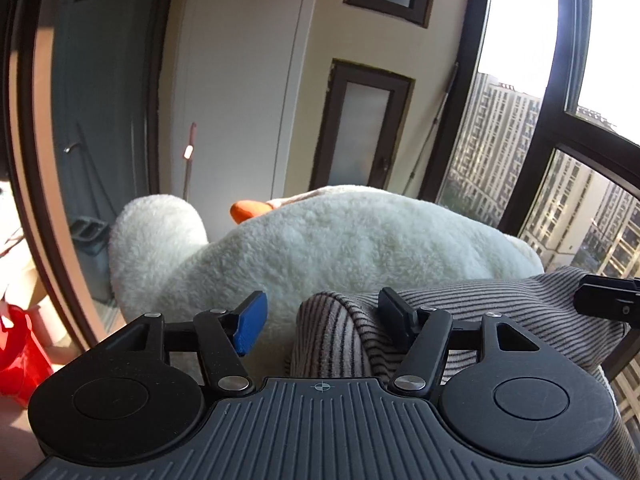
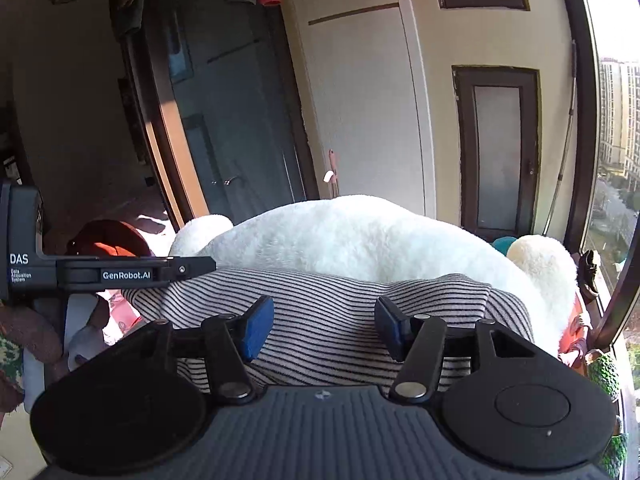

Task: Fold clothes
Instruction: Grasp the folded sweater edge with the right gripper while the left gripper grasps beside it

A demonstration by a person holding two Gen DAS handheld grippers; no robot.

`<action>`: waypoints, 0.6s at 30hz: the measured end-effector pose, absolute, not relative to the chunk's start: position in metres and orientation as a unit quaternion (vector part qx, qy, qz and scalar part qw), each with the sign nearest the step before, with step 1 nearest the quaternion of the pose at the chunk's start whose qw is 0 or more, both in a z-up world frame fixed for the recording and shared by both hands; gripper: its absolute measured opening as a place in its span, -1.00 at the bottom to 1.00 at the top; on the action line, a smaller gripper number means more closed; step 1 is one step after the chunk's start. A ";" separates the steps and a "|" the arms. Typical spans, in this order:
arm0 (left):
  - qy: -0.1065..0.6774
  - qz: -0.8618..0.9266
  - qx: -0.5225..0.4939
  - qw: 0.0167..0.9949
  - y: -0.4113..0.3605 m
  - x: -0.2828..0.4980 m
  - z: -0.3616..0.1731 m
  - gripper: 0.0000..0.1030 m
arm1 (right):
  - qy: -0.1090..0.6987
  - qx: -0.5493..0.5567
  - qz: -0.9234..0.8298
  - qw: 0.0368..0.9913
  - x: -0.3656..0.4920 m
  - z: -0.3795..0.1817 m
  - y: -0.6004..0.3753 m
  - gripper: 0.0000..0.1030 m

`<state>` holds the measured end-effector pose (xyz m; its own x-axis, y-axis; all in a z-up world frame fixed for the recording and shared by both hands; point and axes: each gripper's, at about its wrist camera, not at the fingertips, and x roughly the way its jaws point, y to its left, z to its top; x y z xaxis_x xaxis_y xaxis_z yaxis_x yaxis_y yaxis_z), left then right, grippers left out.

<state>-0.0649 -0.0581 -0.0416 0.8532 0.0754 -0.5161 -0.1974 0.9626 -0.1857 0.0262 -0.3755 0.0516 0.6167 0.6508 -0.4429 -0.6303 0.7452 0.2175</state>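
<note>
Right wrist view, 9 o'clock: left gripper (image 2: 120,274) body reads "DAS", small print "Data Acquisition System"; its arm reads "GenRobot.AI". No other legible text.

Striped garment (image 2: 320,320): pale pinkish-grey knit with thin dark stripes, draped in a low mound across the near side of a white plush toy (image 2: 360,236). Seen from the right wrist as a broad, fairly smooth spread with stripes running crosswise. Seen from the left wrist (image 1: 500,308) as bunched at its left end into a rounded, rolled fold.
</note>
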 end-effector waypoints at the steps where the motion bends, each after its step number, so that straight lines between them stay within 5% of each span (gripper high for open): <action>1: 0.261 0.067 -0.125 0.955 -0.056 -0.066 -0.041 0.32 | 0.247 0.034 0.337 0.908 0.031 0.056 -0.388 0.40; 9: 0.261 0.031 -0.187 0.947 -0.035 -0.072 -0.034 0.43 | 0.346 0.199 0.281 0.873 0.100 0.013 -0.432 0.56; 13: 0.260 0.013 -0.218 0.941 -0.025 -0.075 -0.030 0.84 | 0.385 0.221 0.289 0.848 0.107 -0.011 -0.421 0.22; 18: 0.300 -0.008 -0.203 0.932 -0.029 -0.058 -0.047 0.84 | 0.366 0.208 0.267 0.867 0.088 -0.007 -0.422 0.12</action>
<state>-0.0584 -0.0289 -0.0474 0.8201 -0.1356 -0.5559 -0.1076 0.9177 -0.3825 0.0879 -0.4225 -0.0071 0.5888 0.6157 -0.5237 -0.3104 0.7705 0.5567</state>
